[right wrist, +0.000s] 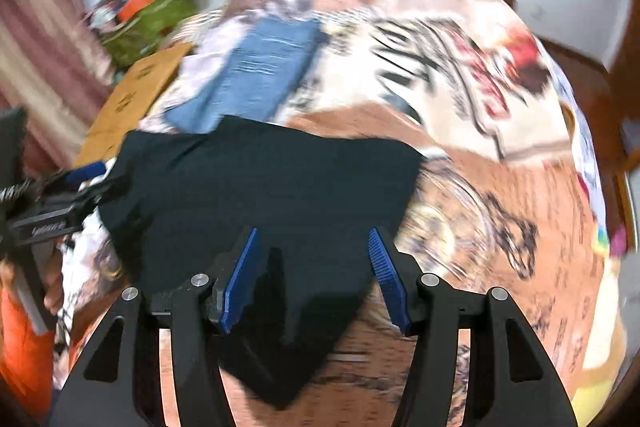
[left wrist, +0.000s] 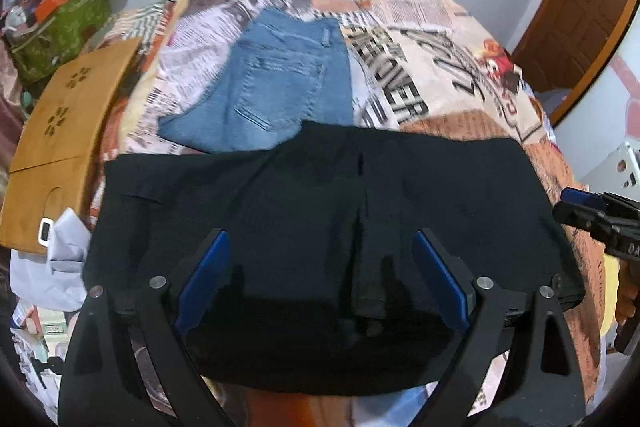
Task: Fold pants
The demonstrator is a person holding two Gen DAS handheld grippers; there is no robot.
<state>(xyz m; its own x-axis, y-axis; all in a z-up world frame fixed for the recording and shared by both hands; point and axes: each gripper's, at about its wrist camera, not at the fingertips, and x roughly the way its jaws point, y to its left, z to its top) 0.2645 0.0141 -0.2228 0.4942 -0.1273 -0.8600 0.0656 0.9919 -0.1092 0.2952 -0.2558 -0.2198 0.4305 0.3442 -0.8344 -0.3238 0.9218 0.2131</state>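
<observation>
Black pants [left wrist: 320, 211] lie spread across the patterned bedspread [left wrist: 440, 75], folded into a wide dark slab. They also show in the right wrist view [right wrist: 260, 187]. My left gripper [left wrist: 320, 239] is open, its blue pads wide apart just above the near part of the pants. My right gripper [right wrist: 314, 239] is open over the pants' near right corner, holding nothing; the view is blurred. The right gripper shows at the right edge of the left wrist view [left wrist: 592, 215]. The left gripper shows at the left edge of the right wrist view [right wrist: 84, 173].
Folded blue jeans [left wrist: 272, 83] lie behind the black pants. A wooden lap table [left wrist: 68, 131] sits at the bed's left, with a green bag [left wrist: 60, 27] and clutter beyond. A wooden door [left wrist: 576, 15] is at the far right.
</observation>
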